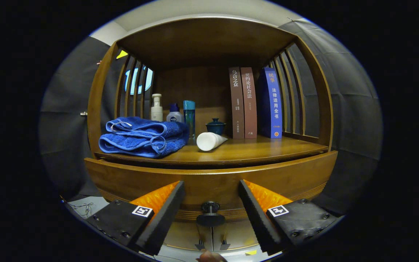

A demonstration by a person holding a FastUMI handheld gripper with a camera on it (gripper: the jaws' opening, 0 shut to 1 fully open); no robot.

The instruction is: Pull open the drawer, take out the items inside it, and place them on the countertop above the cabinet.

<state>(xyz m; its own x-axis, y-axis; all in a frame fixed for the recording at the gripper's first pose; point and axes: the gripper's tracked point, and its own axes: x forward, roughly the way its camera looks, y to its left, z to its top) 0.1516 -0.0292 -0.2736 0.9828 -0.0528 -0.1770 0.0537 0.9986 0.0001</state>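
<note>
Claw (211, 214) spread wide, my fingers either side of the drawer (209, 178) knob (210, 207), holding nothing. Drawer front looks nearly shut; I can't see inside. Towel (144, 136) and tube (209, 141) lie on the surface (267, 145) above.

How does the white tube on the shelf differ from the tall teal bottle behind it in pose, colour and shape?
The white tube lies on its side; the teal bottle stands upright. The tube is white and tapers toward one end; the bottle is teal and straight-sided. The tube lies nearer the open gripper; the bottle stands further back, beside the blue towel. Both rest on the wooden shelf.
</note>
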